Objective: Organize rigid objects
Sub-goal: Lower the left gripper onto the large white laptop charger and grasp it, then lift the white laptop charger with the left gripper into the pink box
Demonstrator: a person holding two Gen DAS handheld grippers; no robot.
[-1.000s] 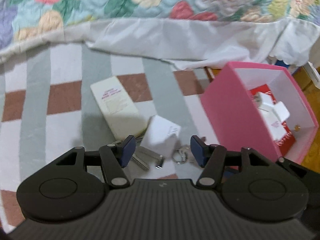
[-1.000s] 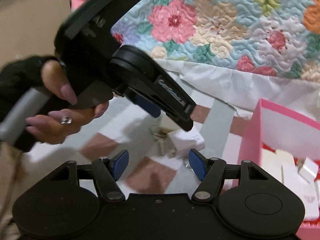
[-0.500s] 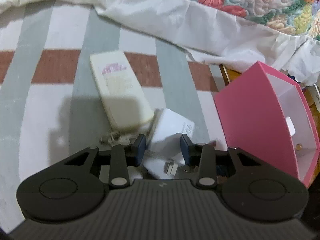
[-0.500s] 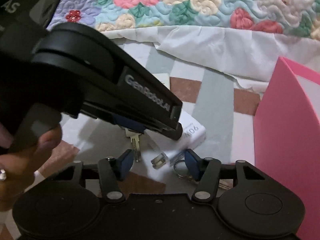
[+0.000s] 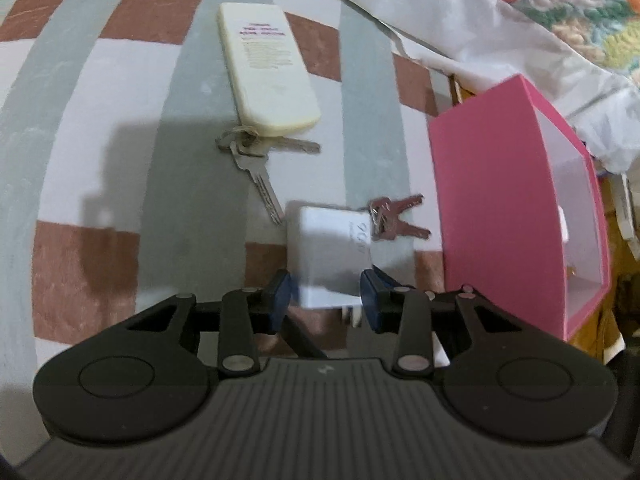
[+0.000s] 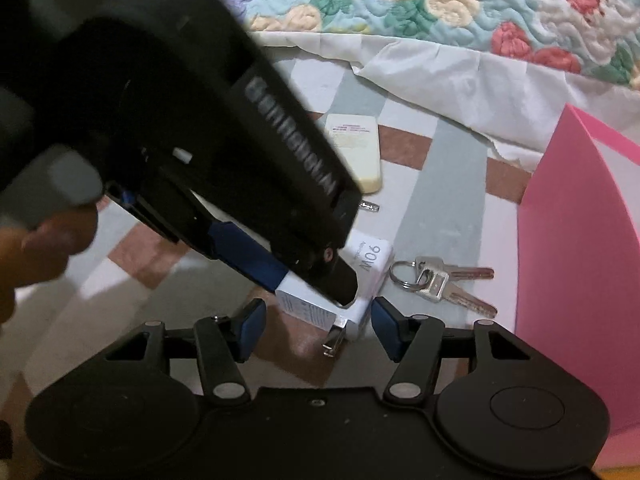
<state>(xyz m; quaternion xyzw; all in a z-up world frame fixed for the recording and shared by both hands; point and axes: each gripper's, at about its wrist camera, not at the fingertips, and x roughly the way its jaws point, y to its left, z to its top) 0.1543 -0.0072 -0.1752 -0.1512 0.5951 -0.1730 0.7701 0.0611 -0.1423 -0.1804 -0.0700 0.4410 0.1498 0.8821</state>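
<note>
My left gripper is shut on a white charger block marked 90W and holds it just above the checked cloth. The charger also shows in the right wrist view, clamped by the left gripper's blue pads. My right gripper is open and empty, close behind the charger. A cream remote lies flat with a key bunch at its near end. A second key pair lies beside the pink box.
The pink box stands at the right, its open side facing right. A white sheet and a floral quilt lie along the far side of the cloth.
My left gripper closed on the charger and lifted it off the keys, which now lie uncovered. My right gripper moved in closer behind it.
</note>
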